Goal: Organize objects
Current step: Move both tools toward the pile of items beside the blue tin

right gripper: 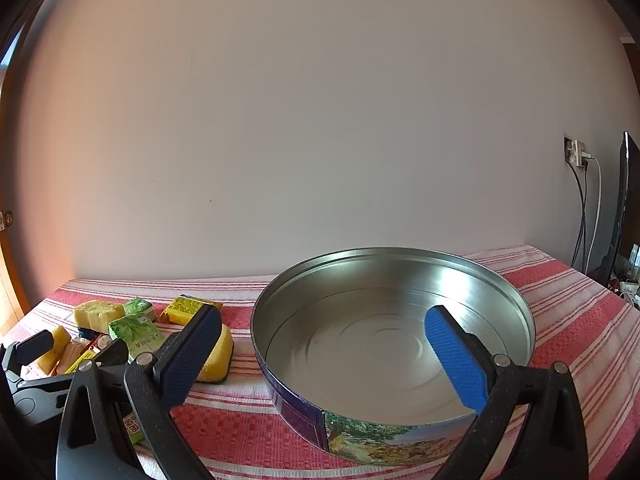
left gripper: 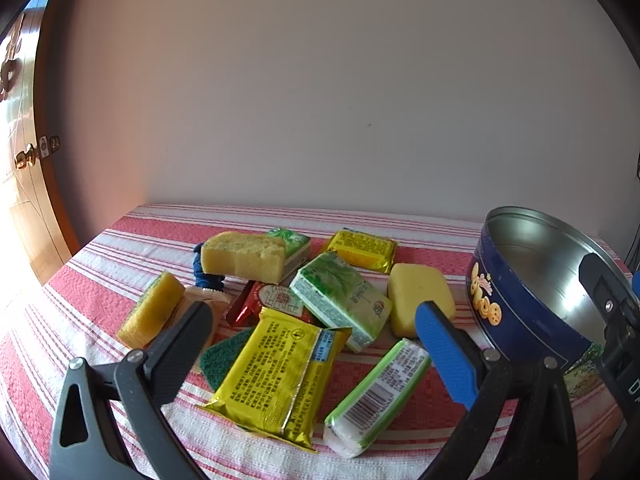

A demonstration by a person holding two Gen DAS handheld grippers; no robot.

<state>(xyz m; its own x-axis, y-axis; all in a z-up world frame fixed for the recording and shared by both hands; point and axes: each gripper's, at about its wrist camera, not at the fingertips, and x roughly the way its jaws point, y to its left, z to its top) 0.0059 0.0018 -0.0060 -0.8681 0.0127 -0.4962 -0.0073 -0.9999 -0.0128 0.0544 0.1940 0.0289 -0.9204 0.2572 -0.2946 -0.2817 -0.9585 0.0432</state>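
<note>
A heap of small goods lies on the red-and-white striped cloth [left gripper: 132, 236]: a yellow packet [left gripper: 276, 376], a green packet [left gripper: 340, 300], a white-and-green packet [left gripper: 376, 400], a second yellow packet [left gripper: 364, 250] and several yellow sponges [left gripper: 420, 296] [left gripper: 244, 256]. My left gripper [left gripper: 316, 324] hovers open just above the heap with nothing between its fingers. A round blue cookie tin [right gripper: 392, 336], its metal inside bare, stands to the right of the heap. My right gripper [right gripper: 324, 344] stands open over the tin's near rim and holds nothing. The tin [left gripper: 520, 280] also shows in the left wrist view.
A plain wall rises behind the table. A wooden door [left gripper: 24, 184] stands at the far left. Cables and a wall socket [right gripper: 578, 156] hang at the far right beside a dark screen edge [right gripper: 626, 200]. The other gripper's body [right gripper: 36, 360] sits low left in the right wrist view.
</note>
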